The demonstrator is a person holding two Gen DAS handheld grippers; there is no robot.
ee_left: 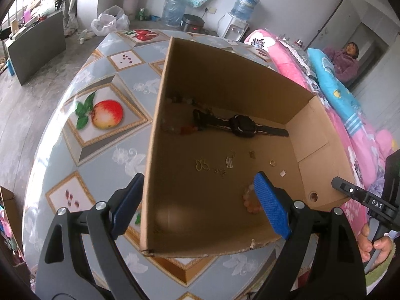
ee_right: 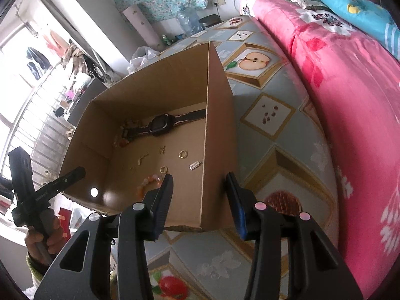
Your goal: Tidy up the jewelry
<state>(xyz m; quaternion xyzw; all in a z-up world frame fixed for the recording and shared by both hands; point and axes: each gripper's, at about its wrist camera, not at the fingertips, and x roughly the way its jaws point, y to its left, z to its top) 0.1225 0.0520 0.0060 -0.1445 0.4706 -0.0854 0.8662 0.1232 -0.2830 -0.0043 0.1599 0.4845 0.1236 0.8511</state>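
An open cardboard box (ee_left: 225, 80) (ee_right: 220, 130) stands on the table. Inside lie a black watch (ee_left: 240, 125) (ee_right: 160, 123), a pink bead bracelet (ee_left: 250, 201) (ee_right: 147, 185), a gold ring (ee_left: 272, 162) (ee_right: 183, 153), a gold butterfly piece (ee_left: 201, 165), small silver charms (ee_left: 228, 162) (ee_right: 195, 166) and more beads at the far end (ee_left: 180, 127). My left gripper (ee_left: 200, 205) is open, straddling the box's left wall. My right gripper (ee_right: 200, 200) is open, straddling the box's right wall. Neither holds anything.
The table has a grey fruit-print cloth (ee_left: 105, 112) (ee_right: 275, 125). A pink quilt (ee_right: 350, 100) lies along the right. A person (ee_left: 346, 57) lies on the bed. The other gripper shows at each view's edge (ee_left: 370, 200) (ee_right: 37, 190).
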